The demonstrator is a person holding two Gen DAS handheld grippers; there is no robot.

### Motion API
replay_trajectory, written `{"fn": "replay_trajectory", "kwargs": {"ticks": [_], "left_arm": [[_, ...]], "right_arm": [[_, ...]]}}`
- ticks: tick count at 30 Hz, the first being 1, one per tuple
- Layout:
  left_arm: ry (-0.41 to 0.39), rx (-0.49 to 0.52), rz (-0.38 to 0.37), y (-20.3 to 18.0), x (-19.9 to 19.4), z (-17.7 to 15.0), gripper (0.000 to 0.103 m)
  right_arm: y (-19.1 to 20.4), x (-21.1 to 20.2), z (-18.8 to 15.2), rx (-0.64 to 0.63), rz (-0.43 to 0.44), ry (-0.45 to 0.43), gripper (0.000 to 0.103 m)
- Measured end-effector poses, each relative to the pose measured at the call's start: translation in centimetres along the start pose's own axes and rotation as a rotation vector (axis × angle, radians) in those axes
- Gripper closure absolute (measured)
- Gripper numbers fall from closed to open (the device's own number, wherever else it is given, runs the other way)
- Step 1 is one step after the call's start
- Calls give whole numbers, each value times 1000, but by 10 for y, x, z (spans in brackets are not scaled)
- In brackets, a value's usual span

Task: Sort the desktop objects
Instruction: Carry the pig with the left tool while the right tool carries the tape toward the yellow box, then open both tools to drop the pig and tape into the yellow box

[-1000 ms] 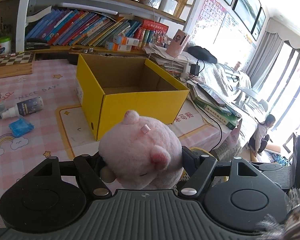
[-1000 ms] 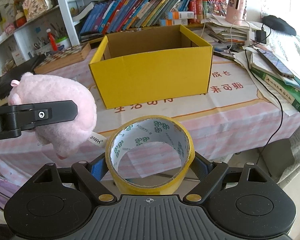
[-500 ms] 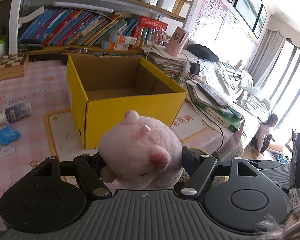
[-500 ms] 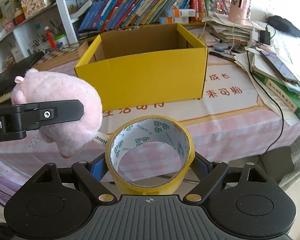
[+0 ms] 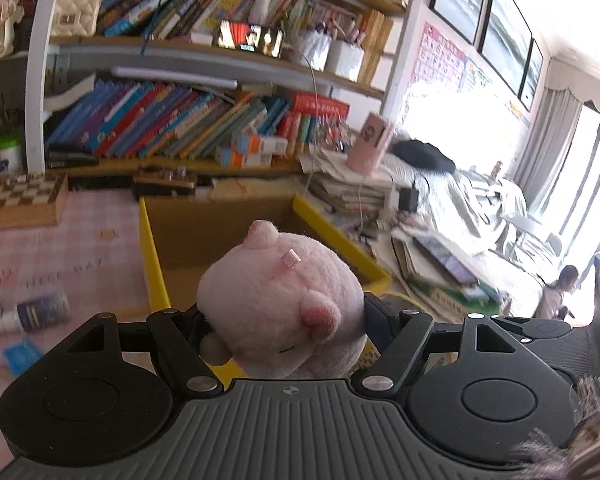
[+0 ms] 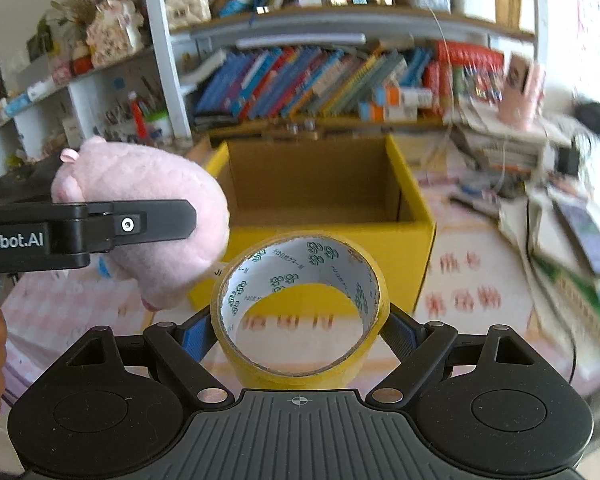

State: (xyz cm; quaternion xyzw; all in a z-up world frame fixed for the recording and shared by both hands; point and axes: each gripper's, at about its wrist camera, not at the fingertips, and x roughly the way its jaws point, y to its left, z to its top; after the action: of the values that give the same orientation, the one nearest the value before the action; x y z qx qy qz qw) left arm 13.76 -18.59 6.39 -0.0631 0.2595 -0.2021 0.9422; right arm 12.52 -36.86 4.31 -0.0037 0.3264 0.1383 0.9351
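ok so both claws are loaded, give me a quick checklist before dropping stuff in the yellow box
1. Left claw shut on the pink plush pig: ok.
2. Right claw shut on the yellow tape roll: ok.
3. Yellow box open on top: ok.
4. Box floor free of other things: only part of it shows, looks bare; cannot tell for the rest.
5. Pig over the opening: not ok in the right wrist view, it hangs at the box's near left corner.
6. Tape over the opening: not ok, it sits short of the front wall.

Fuzzy plush pig point(image 5: 284, 300), glossy tape roll point(image 6: 300, 308), matt cardboard box point(image 6: 320, 184)
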Motion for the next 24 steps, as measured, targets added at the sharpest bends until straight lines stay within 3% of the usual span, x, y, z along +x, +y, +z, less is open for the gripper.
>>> {"fn": "replay_trajectory", "kwargs": {"ticks": [6, 13, 17, 24], "left_arm": [[-15, 2, 8, 2, 23, 24, 31], [-1, 57, 45, 3, 61, 46, 31], [31, 110, 77, 7, 91, 61, 30], [208, 122, 112, 34, 163, 79, 36]], "right_arm": [[-17, 17, 32, -75, 19, -62, 16], [-23, 55, 54, -183, 30, -74, 16], [-19, 88, 68, -338, 49, -27, 16], [-13, 161, 83, -571, 117, 159, 16]]}}
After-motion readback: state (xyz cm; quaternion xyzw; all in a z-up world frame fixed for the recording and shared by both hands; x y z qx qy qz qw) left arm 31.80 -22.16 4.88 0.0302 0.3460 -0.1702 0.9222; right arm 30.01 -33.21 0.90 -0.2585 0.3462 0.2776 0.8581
